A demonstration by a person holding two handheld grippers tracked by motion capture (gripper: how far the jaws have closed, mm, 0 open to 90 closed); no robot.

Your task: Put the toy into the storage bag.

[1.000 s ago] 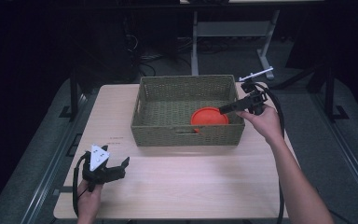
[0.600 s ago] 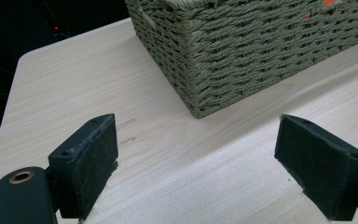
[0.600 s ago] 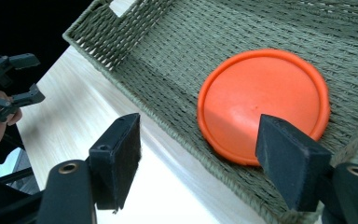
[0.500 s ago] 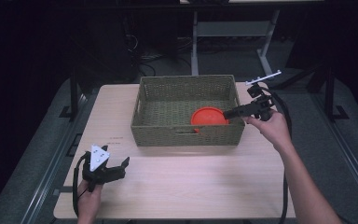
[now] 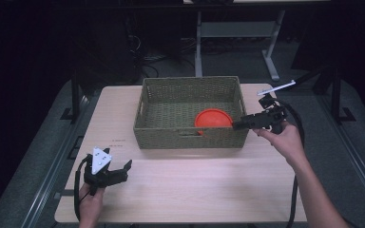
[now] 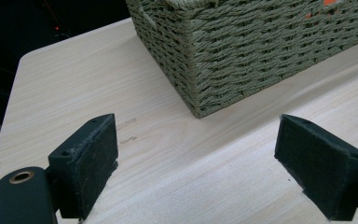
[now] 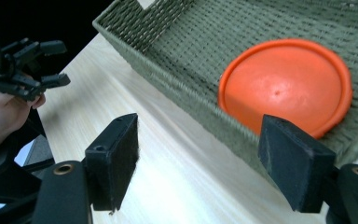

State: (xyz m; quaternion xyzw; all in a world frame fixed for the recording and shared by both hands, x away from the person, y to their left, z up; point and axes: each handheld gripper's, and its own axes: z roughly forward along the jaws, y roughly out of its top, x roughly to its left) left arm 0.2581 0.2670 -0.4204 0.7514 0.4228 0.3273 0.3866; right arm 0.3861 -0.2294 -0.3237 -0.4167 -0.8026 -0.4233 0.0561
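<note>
An orange round disc [image 5: 213, 118] lies in the near right part of a woven green basket [image 5: 190, 137] at the table's far middle. My right gripper [image 5: 237, 126] is at the basket's near right corner, pointing left at the disc. Its jaws have just been opening and stand open with nothing between them. In the right gripper view the disc [image 7: 286, 86] lies inside the basket [image 7: 168, 46], beyond my right gripper [image 7: 198, 126]. My left gripper [image 5: 121, 164] rests open near the table's front left. In the left gripper view my left gripper [image 6: 196, 140] frames bare wood below the basket's corner [image 6: 261, 46].
The light wooden table [image 5: 195, 190] has bare room in front of the basket. A white metal frame [image 5: 237, 33] and cables stand on the dark floor behind. The left gripper [image 7: 63, 63] and its hand appear far off in the right gripper view.
My right gripper has drawn back to the right, from over the disc to the basket's near right corner. The left gripper has stayed put.
</note>
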